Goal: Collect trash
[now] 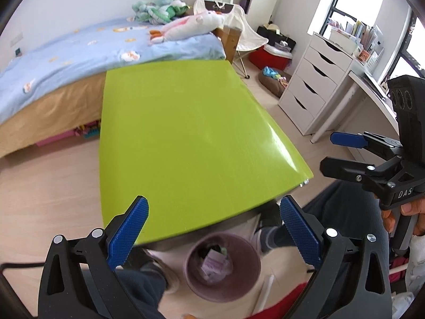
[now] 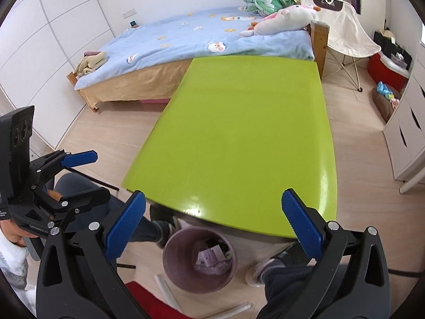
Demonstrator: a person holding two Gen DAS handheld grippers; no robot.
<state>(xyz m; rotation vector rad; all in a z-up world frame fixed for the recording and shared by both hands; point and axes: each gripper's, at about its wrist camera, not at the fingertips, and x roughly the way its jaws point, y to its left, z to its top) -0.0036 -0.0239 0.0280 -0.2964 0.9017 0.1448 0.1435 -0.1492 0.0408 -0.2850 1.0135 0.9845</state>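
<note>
Where the glossy lime-green worktop (image 1: 186, 138) ends in a rounded near edge, a round mauve waste bin (image 1: 222, 268) stands upright on the pale wood floor (image 1: 50, 186), mouth up, partly tucked under that edge. Crumpled paper trash (image 1: 213, 263) lies inside it, long axis not clear. Left claw (image 1: 214, 235): spread wide, nothing between its ridged blue pads (image 1: 128, 232), hanging over the bin. Right claw (image 2: 212, 230): also spread, empty, above the bin's rim (image 2: 170, 250). Worktop surface bare and smooth, with glare along its right edge. Person's dark trouser legs (image 1: 342, 212) and shoes flank the bin on both sides. Open floor left of worktop; bed (image 2: 186, 40) at its far end.
</note>
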